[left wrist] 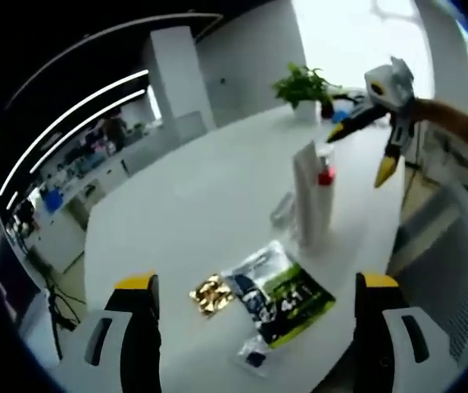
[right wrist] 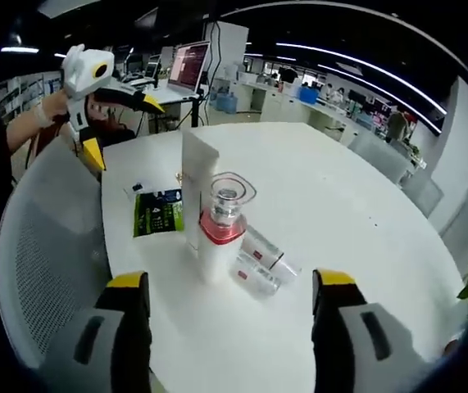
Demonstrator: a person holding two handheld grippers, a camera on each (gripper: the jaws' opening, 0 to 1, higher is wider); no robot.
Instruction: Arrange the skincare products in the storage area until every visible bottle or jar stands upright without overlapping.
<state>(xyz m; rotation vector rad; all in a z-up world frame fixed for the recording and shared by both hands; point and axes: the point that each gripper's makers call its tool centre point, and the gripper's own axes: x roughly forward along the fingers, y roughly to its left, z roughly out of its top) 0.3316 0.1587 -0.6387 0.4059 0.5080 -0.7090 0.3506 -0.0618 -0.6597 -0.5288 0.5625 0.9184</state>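
Observation:
A tall white tube (left wrist: 309, 192) (right wrist: 198, 176) stands upright on the white table (right wrist: 340, 188). Right beside it stands a white bottle with a red collar and clear cap (right wrist: 221, 229) (left wrist: 325, 176). Two small clear bottles (right wrist: 262, 258) (left wrist: 283, 211) lie on their sides next to them. A green-and-black sachet (left wrist: 287, 295) (right wrist: 158, 213) lies flat nearby. My left gripper (left wrist: 256, 282) (right wrist: 124, 131) hovers open above the table edge near the sachet. My right gripper (right wrist: 230, 281) (left wrist: 361, 152) hangs open on the opposite side, above the bottles, holding nothing.
A gold wrapper (left wrist: 211, 293) and a small sachet (left wrist: 254, 356) lie by the green sachet. A potted plant (left wrist: 303, 86) stands at the table's far end. A grey mesh chair (right wrist: 45, 246) stands at the table edge. A laptop (right wrist: 186, 65) sits beyond.

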